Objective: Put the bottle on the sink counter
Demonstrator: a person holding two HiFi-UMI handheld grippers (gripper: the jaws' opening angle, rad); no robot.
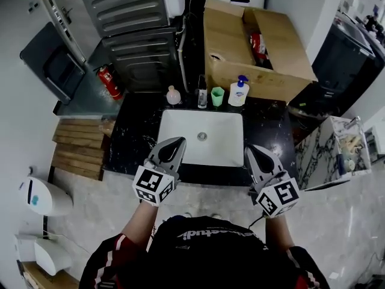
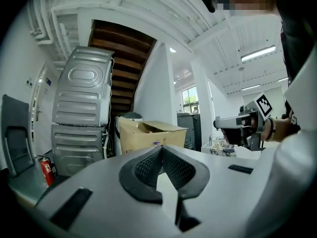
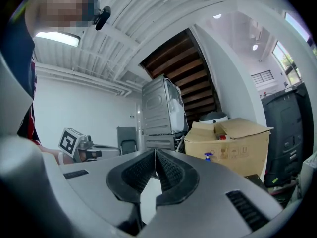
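Evidently neither tool is at work: the left gripper [image 1: 178, 143] at 11 o'clock and the right gripper [image 1: 252, 151] at 1 o'clock hang side by side over the near edge of the dark counter [image 1: 135, 140], probably a rest pose. In each gripper view the ribbed pads meet at the tip with nothing between them, so both are closed and empty. Beyond them lies the white basin [image 1: 222, 149]. At 12 o'clock, along its far rim, stand a pink bottle [image 1: 173, 95], a clear bottle [image 1: 202, 94], a green cup [image 1: 217, 96] and a pump bottle [image 1: 239, 92], all upright on the counter. Which one the task means I cannot tell. Farthest, a cardboard box [image 1: 228, 47] stands open.
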